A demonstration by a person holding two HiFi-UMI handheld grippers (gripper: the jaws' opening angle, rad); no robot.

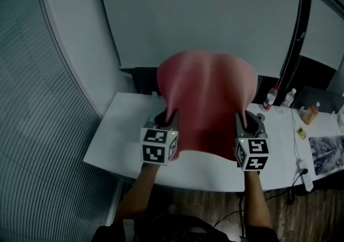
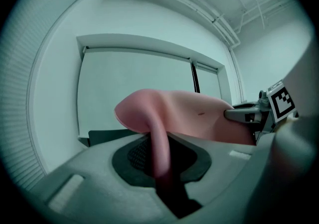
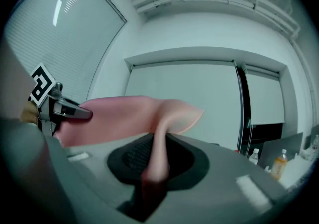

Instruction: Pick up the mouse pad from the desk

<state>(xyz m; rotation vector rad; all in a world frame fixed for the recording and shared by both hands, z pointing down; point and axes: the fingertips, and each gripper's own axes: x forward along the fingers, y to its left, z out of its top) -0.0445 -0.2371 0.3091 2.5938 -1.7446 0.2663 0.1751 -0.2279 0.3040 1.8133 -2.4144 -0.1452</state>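
A large pink mouse pad (image 1: pixel 207 104) hangs in the air above the white desk (image 1: pixel 118 144), held at its two near corners and sagging in the middle. My left gripper (image 1: pixel 171 118) is shut on the pad's left edge; in the left gripper view the pink pad (image 2: pixel 164 123) runs between the jaws. My right gripper (image 1: pixel 243 122) is shut on the right edge, and the right gripper view shows the pad (image 3: pixel 159 138) pinched between its jaws. Each gripper view shows the other gripper across the pad.
Two small bottles (image 1: pixel 271 97) and an orange-capped bottle (image 1: pixel 308 113) stand at the desk's back right, with papers (image 1: pixel 328 152) and a power strip (image 1: pixel 304 173) beyond. A dark monitor base (image 1: pixel 144 79) sits behind the pad. Blinds (image 1: pixel 37 101) fill the left side.
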